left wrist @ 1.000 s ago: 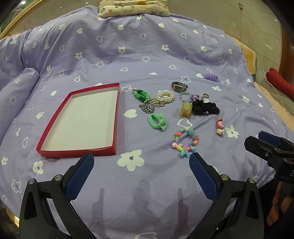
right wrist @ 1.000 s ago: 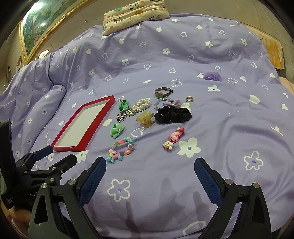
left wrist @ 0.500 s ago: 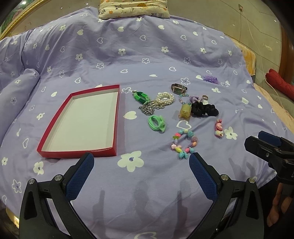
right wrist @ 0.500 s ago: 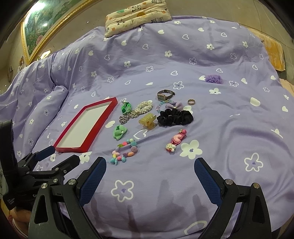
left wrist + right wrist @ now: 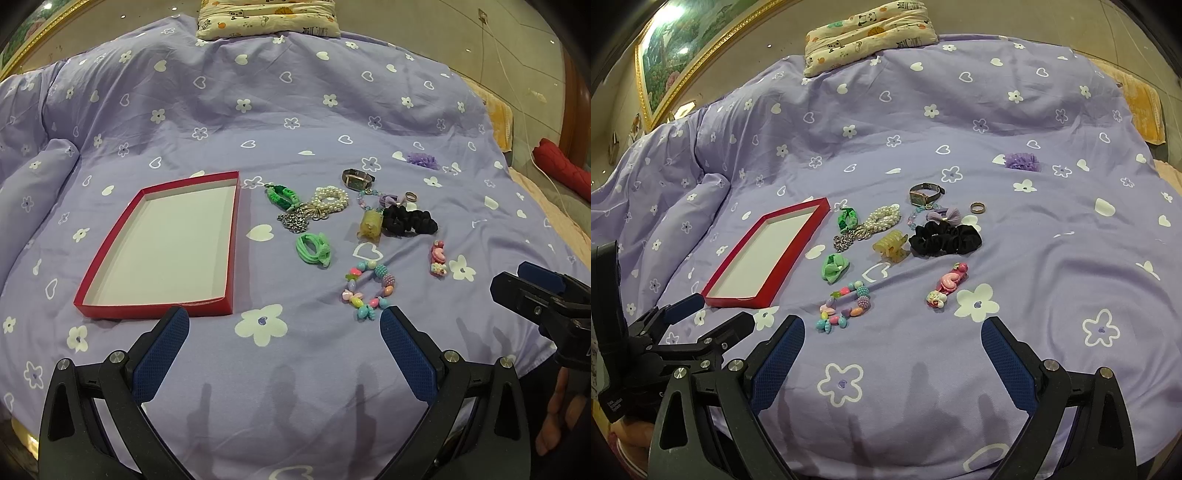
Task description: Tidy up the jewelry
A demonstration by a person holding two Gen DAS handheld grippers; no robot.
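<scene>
An empty red tray (image 5: 232,236) with a white floor lies on the purple bedspread, also in the right wrist view (image 5: 798,243). To its right lie a colourful bead bracelet (image 5: 369,290), green hair ties (image 5: 314,249), a pearl bracelet (image 5: 330,197), a watch (image 5: 356,181), a yellow claw clip (image 5: 371,223), a black scrunchie (image 5: 410,221), a ring (image 5: 977,208) and a pink clip (image 5: 947,284). My left gripper (image 5: 284,325) is open and empty, short of the bead bracelet. My right gripper (image 5: 892,338) is open and empty near the bracelet (image 5: 844,304).
A purple flower piece (image 5: 423,160) lies apart at the back right. A patterned pillow (image 5: 266,16) sits at the bed's head. A duvet fold (image 5: 33,184) rises left of the tray. A red cushion (image 5: 565,173) lies off the bed's right side.
Both grippers have moved slightly forward and lower towards the jewelry, so the items sit a little nearer in view. Both stay open and empty.
</scene>
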